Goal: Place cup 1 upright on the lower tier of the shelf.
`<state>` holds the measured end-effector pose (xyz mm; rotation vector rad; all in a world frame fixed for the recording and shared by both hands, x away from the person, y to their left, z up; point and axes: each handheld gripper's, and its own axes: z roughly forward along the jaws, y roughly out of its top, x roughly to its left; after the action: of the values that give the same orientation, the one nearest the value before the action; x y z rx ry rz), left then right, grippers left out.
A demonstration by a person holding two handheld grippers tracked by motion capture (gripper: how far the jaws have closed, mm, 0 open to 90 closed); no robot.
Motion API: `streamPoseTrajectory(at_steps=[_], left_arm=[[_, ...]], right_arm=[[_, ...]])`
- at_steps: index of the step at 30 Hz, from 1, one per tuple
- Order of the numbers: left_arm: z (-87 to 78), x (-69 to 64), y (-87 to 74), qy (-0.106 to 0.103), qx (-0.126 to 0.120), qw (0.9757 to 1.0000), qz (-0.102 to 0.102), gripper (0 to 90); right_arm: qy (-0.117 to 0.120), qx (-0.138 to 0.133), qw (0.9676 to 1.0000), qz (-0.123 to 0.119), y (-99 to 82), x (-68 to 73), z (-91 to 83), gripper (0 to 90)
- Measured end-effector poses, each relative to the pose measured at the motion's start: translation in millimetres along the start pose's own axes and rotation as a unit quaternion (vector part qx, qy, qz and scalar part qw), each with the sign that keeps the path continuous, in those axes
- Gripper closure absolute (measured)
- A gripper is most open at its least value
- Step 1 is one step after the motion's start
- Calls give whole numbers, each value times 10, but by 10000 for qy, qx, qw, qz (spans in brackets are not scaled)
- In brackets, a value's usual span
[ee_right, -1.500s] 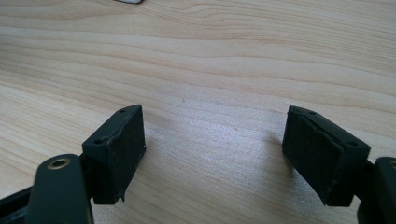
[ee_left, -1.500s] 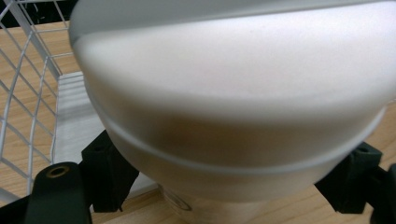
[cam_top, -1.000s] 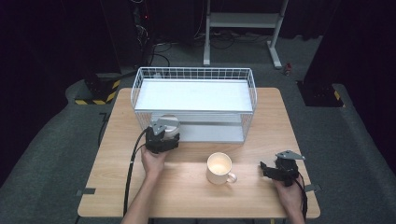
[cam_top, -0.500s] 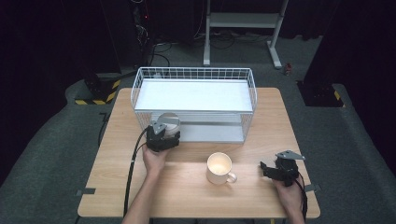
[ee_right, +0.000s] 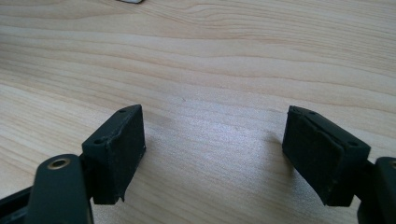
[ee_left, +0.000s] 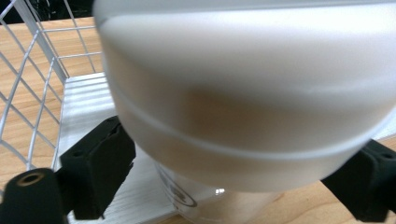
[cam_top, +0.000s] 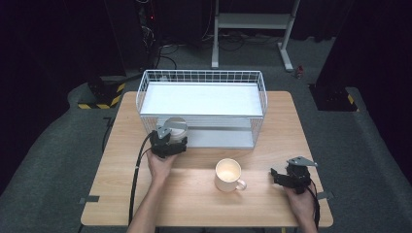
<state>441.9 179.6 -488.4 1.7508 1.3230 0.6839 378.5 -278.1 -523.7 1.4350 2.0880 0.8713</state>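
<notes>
Nearest, at about 5 o'clock on the table (cam_top: 121, 184), the right gripper (cam_top: 277, 175) rests with its jaws spread and nothing between them, only bare wood. A cream mug (cam_top: 228, 174) stands near 6 o'clock, apart from both grippers. At roughly 10 o'clock the left gripper (cam_top: 170, 138) points into the open front of the white wire basket (cam_top: 201, 74), with a pale, translucent cup (ee_left: 243, 93) between its jaws. The jaws have just been opening, and the pads sit right at the cup's walls, so I cannot tell whether they press on it. The cup's foot is at the front edge of the basket's white floor board (ee_left: 88, 107). It looks light, thin-walled and smooth, so probably slippery and easy to tip or squash. The safest hold is likely low on the straight wall, squeezed gently.
</notes>
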Motion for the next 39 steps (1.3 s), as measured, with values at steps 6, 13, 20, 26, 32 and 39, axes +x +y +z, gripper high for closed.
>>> streamPoseTrajectory(at_steps=[6,13,20,26,32,39], left_arm=[[-21,33,7,-68,12,10000,-53,68],[-44,18,-38,-166,136,9998,-6,52],[-85,-10,-74,-152,171,9997,-44,80],[-151,-18,-159,47,299,9995,-32,166],[-153,-63,-181,128,270,9996,-8,252],[-122,-96,-155,168,401,9991,-15,303]], right_arm=[[-3,-2,10000,1,0,0,1,211],[5,6,10000,-12,0,2,0,211],[8,12,10000,5,1,5,0,211],[7,9,10000,-8,2,3,1,211],[5,8,10000,-10,1,3,1,211],[8,13,10000,7,1,5,-1,211]])
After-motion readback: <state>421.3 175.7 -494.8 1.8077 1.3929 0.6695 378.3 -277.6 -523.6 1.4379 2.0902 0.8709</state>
